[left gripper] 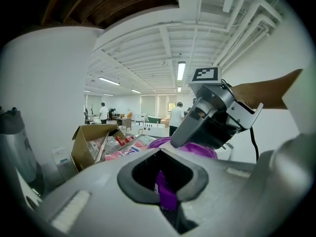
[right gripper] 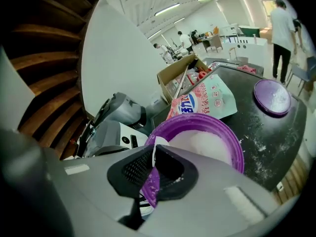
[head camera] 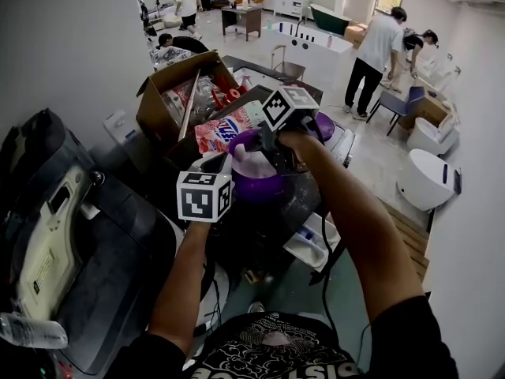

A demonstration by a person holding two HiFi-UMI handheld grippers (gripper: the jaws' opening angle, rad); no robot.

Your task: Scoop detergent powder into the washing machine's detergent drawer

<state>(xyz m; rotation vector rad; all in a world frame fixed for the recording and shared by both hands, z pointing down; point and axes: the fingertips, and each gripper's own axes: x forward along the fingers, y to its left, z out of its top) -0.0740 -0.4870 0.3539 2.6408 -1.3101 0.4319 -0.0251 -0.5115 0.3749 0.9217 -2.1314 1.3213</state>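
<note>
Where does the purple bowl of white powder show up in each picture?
Head view: purple bowl at centre, beside the pink bag.
Left gripper view: bowl at centre, just past the purple piece in the fingers.
Right gripper view: bowl at centre, rim pinched in the fingers.
Shared landmark: the open cardboard box, beyond the bowl, to its left.

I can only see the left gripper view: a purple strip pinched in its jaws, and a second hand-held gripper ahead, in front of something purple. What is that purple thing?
Observer: It's a purple tub. The right gripper view looks into it and shows white powder inside.
Visitor: Is the other gripper holding it?
Observer: Yes. The right hand-held gripper has its jaws closed on the tub's near rim.
Visitor: Does the tub have a lid?
Observer: A purple lid lies flat on the dark surface beyond the tub, apart from it.
</note>
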